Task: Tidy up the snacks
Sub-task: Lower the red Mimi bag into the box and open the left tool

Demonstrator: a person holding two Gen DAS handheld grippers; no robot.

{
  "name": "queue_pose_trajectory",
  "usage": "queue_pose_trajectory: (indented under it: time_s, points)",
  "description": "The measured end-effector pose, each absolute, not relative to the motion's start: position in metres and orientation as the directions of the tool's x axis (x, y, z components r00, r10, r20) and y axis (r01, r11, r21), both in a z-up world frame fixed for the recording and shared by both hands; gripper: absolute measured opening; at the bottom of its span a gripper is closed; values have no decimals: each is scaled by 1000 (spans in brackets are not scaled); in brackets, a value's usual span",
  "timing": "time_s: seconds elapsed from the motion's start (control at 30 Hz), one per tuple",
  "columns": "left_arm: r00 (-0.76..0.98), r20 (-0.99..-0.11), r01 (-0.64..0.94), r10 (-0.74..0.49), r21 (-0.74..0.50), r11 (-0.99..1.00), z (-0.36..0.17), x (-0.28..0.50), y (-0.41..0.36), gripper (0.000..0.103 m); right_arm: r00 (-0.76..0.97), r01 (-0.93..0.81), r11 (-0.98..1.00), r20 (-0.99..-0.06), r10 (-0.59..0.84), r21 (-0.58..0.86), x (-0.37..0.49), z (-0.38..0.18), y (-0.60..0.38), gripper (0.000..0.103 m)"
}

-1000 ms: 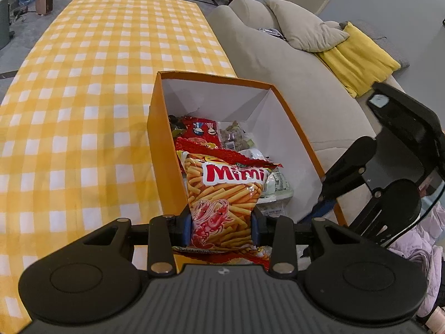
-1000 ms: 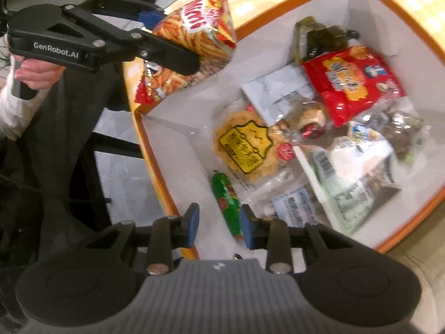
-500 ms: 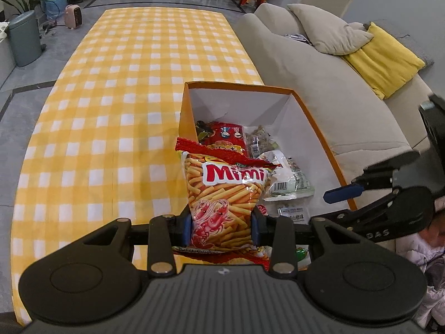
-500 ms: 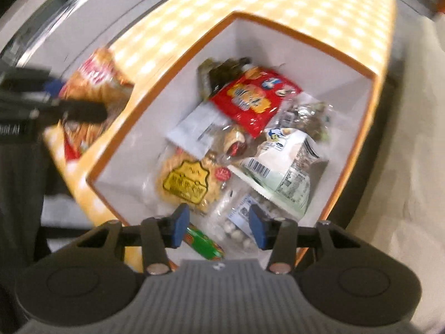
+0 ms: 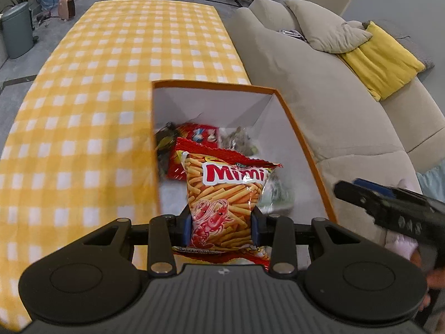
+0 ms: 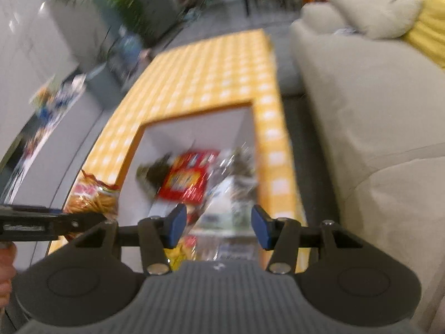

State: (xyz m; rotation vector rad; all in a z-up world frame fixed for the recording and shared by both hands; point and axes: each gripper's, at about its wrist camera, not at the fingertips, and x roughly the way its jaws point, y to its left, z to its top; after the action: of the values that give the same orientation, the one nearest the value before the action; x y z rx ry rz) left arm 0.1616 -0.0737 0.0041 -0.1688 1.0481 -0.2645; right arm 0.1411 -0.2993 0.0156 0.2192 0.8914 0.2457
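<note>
- The left gripper (image 5: 221,229) is clamped on the lower part of a snack bag (image 5: 226,203), an orange packet printed with red prawns and sticks; both blue pads press its sides and the bag stands upright between them.
- The right gripper (image 6: 217,226) holds nothing; its jaws are opening, and only blurred packets in the box show through the gap.
- The held bag hangs above the near end of an orange box (image 5: 297,128) with white inner walls, which sits on a table with a yellow checked cloth (image 5: 91,111).
- Inside the box lie a red packet (image 5: 198,135), a dark packet (image 5: 164,142) against the left wall, and clear wrappers (image 5: 239,140) towards the right; the view from the right wrist is too blurred to name more.
- In the right wrist view the left gripper's arm crosses the lower left, with the snack bag outside the box's left wall.
- A beige sofa (image 5: 319,89) runs close along the table's right side, with a grey cushion (image 5: 322,26) and a yellow cushion (image 5: 381,61) on it.
- A grey bin (image 5: 16,30) stands on the floor far left.
</note>
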Motion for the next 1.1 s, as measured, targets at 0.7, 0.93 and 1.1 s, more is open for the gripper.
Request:
queue_pose_trajectory:
  time_s: [0.7, 0.93, 1.1]
  points:
    - [435, -833, 89, -342, -338, 937, -74, 295, -150, 43, 651, -9, 986, -747, 134, 168, 189, -28, -327, 51]
    - [420, -841, -11, -340, -380, 925, -104, 318, -148, 43, 646, -2, 980, -748, 152, 197, 190, -39, -326, 51]
    - [417, -834, -2, -362, -399, 917, -113, 322, -143, 47, 641, -3, 981, -752, 152, 196, 189, -43, -326, 51]
